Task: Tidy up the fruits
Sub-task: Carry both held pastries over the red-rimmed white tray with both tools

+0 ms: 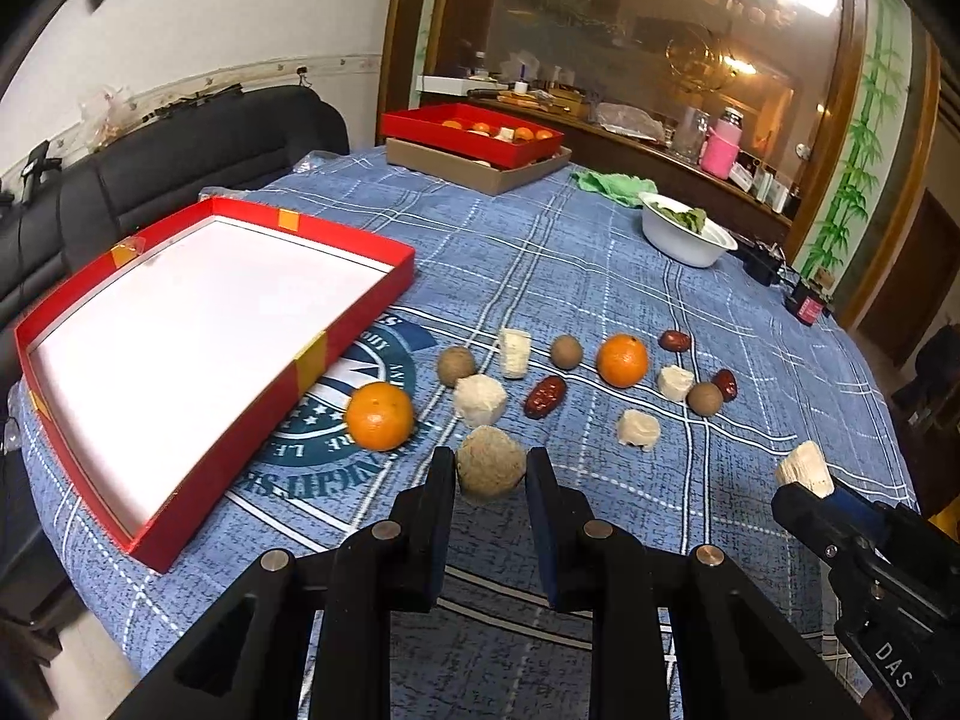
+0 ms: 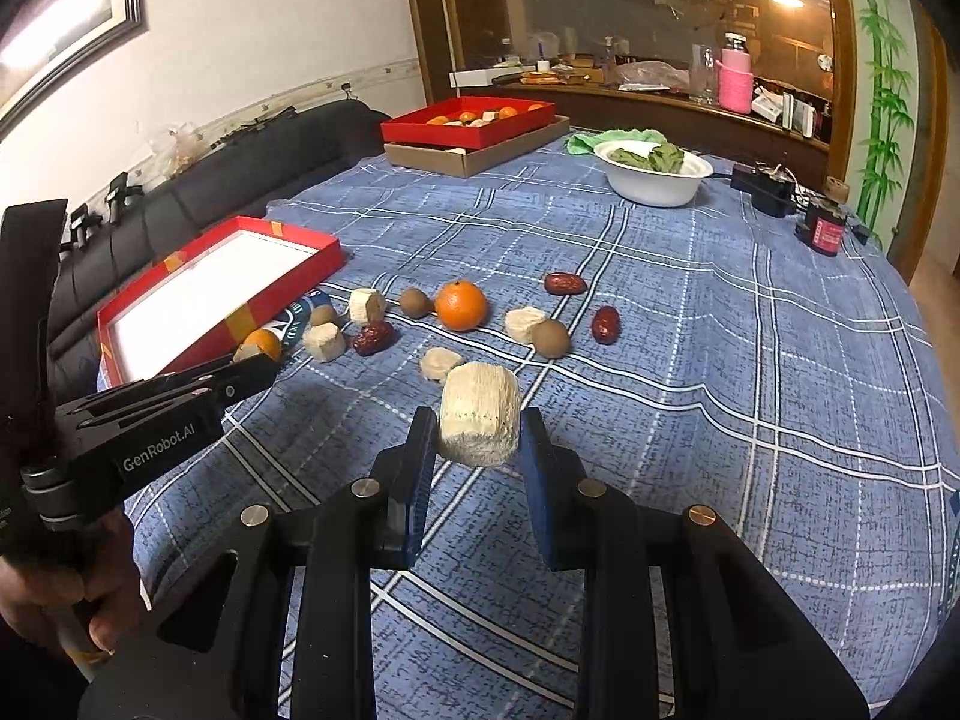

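Note:
My left gripper is shut on a rough brown round fruit, held just above the blue checked cloth. An empty red tray with a white floor lies to its left. My right gripper is shut on a pale ridged cylinder piece and also shows in the left wrist view as the right gripper. Ahead on the cloth lie two oranges, dark red dates, small brown fruits and several pale chunks.
A second red tray with oranges sits on a cardboard box at the far edge. A white bowl of leaves and a green rag stand far right. A black sofa runs along the left. A hand grips the left tool.

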`<state>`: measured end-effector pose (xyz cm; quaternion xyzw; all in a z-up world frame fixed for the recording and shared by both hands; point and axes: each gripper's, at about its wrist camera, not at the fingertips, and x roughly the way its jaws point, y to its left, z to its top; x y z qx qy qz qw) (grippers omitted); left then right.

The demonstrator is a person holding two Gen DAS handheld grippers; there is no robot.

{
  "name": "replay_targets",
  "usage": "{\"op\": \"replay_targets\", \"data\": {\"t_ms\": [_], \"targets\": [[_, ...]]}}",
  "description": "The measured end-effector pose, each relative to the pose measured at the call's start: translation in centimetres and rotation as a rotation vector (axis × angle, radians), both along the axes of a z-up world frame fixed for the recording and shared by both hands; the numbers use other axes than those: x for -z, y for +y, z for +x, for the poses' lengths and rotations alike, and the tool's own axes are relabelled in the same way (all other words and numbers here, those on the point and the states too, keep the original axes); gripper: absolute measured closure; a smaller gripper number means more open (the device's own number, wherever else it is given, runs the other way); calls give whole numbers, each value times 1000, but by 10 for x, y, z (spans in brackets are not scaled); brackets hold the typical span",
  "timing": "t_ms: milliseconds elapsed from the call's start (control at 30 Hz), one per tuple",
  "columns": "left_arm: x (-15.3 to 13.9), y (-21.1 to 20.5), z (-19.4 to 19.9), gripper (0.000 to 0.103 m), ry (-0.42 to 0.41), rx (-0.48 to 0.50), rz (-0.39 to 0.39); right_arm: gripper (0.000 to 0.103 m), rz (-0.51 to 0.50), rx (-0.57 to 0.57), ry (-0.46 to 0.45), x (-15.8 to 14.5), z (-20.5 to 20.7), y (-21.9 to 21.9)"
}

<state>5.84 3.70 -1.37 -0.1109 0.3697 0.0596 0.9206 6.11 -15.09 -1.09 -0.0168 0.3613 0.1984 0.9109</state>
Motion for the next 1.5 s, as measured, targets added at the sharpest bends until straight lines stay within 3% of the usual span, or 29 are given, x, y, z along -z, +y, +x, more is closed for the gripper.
{"op": "replay_targets", "data": {"t_ms": [800, 1167, 1500], "targets": [[-15, 43, -20, 80, -32, -112, -32, 76, -27, -98, -12, -11, 8, 48], [-23, 110, -23, 80, 6, -289, -22, 76, 1, -189, -59, -34, 15, 97], [-29, 177, -17, 80, 18, -407, -12, 76, 39, -306, -66, -50, 39, 171]]}}
